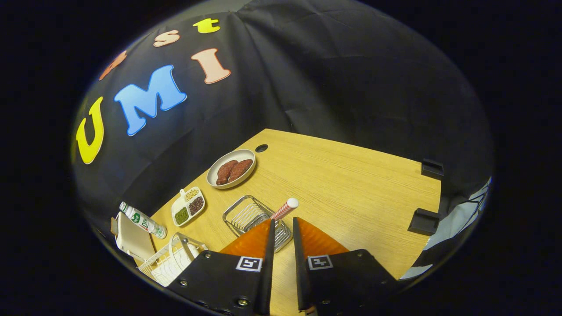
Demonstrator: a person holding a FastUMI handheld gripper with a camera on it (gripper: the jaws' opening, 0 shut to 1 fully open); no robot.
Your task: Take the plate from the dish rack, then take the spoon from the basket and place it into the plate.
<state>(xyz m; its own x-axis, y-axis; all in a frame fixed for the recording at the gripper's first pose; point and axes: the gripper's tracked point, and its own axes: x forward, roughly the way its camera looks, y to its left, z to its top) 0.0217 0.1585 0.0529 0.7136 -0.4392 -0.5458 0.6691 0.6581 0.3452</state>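
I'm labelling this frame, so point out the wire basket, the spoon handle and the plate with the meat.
wire basket (244, 215): gripper view, on its wire floor.
spoon handle (285, 209): gripper view, mid striped shaft, just ahead of the fingers.
plate with the meat (218, 166): gripper view, bare inner rim.

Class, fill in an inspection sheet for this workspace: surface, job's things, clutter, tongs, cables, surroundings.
Surface: light wooden table, one round hole.
Job's things: white plate stands at the white wire dish rack; red-and-white striped spoon handle juts from the metal wire basket.
Clutter: beige plate of brown patties; white three-part dish of grains; lying bottle.
Tongs: slightly open, empty, handle just ahead.
Cables: cannot tell.
Surroundings: black cloth wall; two black clamps.
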